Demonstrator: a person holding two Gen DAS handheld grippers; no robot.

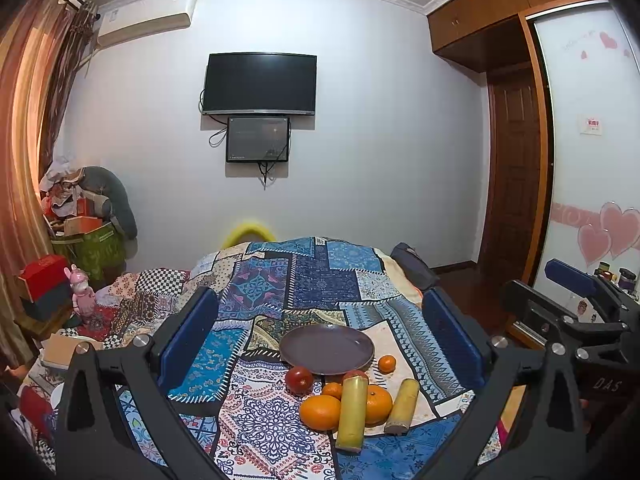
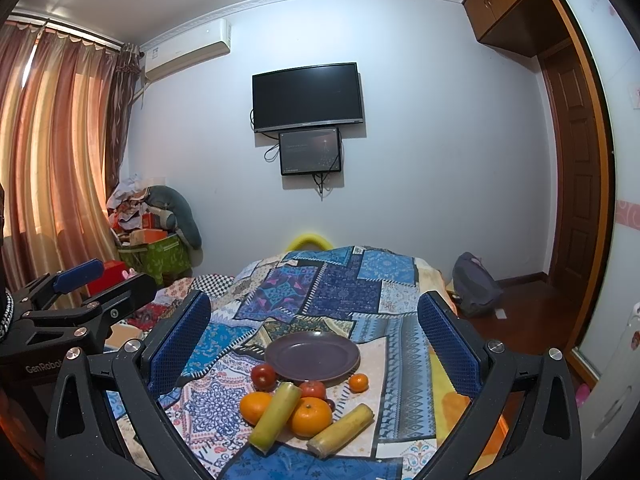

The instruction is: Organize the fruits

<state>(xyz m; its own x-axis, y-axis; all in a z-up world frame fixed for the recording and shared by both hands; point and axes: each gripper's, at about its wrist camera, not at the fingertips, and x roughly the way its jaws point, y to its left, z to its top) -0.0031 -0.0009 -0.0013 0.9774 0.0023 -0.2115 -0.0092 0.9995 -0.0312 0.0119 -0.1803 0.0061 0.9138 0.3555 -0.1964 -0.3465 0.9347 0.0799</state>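
Note:
An empty purple plate [image 1: 326, 349] [image 2: 312, 356] lies on a patchwork cloth on the bed. In front of it lie two yellow-green sugarcane pieces [image 1: 353, 412] [image 2: 276, 416], a second one [image 1: 403, 405] [image 2: 342, 426], several oranges [image 1: 320, 412] [image 2: 312, 416], a small mandarin [image 1: 387, 363] [image 2: 358, 382] and red tomatoes [image 1: 299, 379] [image 2: 264, 375]. My left gripper [image 1: 320, 344] is open and empty, held above and before the fruit. My right gripper [image 2: 314, 344] is open and empty too, beside the left one.
The right gripper's body shows at the right of the left wrist view [image 1: 576, 312]; the left gripper's body at the left of the right wrist view [image 2: 68, 304]. Boxes and clutter [image 1: 80, 232] stand left of the bed. A bag [image 2: 476, 284] lies on the floor right.

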